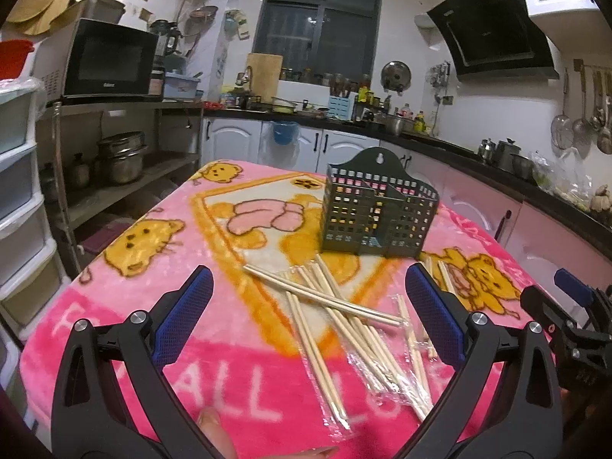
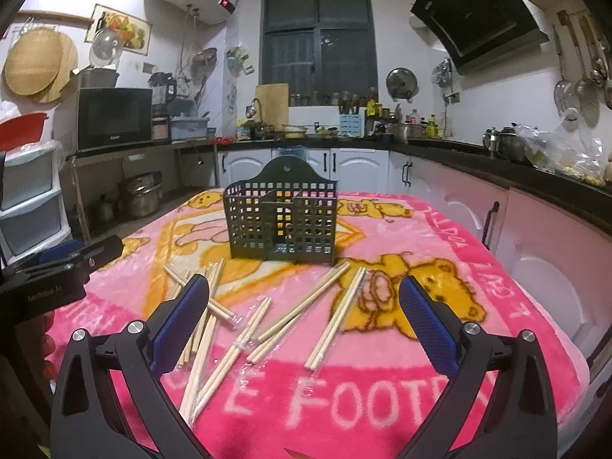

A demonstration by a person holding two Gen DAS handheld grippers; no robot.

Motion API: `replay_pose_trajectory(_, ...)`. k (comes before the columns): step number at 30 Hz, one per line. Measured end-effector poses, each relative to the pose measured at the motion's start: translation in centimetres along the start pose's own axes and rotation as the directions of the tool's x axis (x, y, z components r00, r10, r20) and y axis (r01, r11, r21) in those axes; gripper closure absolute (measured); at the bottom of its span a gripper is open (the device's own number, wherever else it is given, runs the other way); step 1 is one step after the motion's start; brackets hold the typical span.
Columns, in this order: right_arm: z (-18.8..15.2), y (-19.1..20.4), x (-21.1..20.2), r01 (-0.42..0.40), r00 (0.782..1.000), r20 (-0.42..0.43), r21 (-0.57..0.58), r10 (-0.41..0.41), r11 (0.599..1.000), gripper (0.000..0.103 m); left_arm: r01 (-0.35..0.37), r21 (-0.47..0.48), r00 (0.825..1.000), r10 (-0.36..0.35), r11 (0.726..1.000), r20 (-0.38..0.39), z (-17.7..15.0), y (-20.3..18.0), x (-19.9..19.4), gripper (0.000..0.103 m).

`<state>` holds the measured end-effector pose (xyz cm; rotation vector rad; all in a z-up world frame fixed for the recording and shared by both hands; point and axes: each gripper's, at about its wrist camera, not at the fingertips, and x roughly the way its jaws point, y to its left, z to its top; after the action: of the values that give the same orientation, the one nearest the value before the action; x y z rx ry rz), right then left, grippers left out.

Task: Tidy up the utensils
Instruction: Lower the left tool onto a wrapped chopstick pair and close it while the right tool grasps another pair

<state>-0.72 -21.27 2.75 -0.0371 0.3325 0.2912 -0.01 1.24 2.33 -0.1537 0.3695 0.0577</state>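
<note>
A dark green perforated utensil holder (image 1: pixel 376 214) stands upright on the pink cartoon-print blanket (image 1: pixel 126 306) that covers the table, its arched back plate with a hanging hole rising behind the compartments. An inner wall divides it into sections; through the grid of holes no utensil can be made out inside, though the bottom of the front section is hard to read.

The wooden chopsticks (image 1: pixel 332 306) lie loose on the blanket just in front of the holder, crossing one another in a scattered pile. Several are in clear plastic sleeves (image 1: pixel 378 367), whose glare blurs the sticks' outlines, so the count is uncertain.

The left gripper (image 1: pixel 310 306) hangs above the pile with its blue-padded fingers (image 1: pixel 187 313) spread wide, nothing between them. The right gripper (image 2: pixel 304 313) is likewise spread wide and empty over the chopsticks nearer its side. In the right wrist view, some sticks pass behind its left finger and are partly hidden. Each gripper appears only as a cut-off fragment at the edge of the other's view.
</note>
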Motion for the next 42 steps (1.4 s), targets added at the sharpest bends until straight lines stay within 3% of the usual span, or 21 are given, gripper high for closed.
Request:
replay_pose_trajectory(9,0.5,0.8,2.4,-0.06,0.997,-0.042,-0.014,0.059,0.998,0.006,-0.022,-0.047,0.999,0.021,0.999,-0.038,-0.1,2.0,1.1,0.01)
replay_pose_trajectory(16,1.5,0.4,4.9,-0.099,0.989,-0.109,0.03,0.101,0.995,0.006,-0.036,-0.081,0.993,0.027,0.996,-0.111,0.2,3.3,2.9,0.01)
replay_pose_trajectory(33,4.2,-2.0,10.0,-0.076,0.98,-0.183,0.043,0.082,0.996,0.006,-0.019,-0.071,0.992,0.01,0.997,-0.126,4.1,2.8,6.7,0.01)
replay_pose_trajectory(42,4.7,-3.8,13.2,-0.033,0.964,-0.262,0.043,0.043,0.999,0.006,0.006,-0.069,0.981,-0.019,0.998,-0.193,5.8,2.6,10.5,0.01)
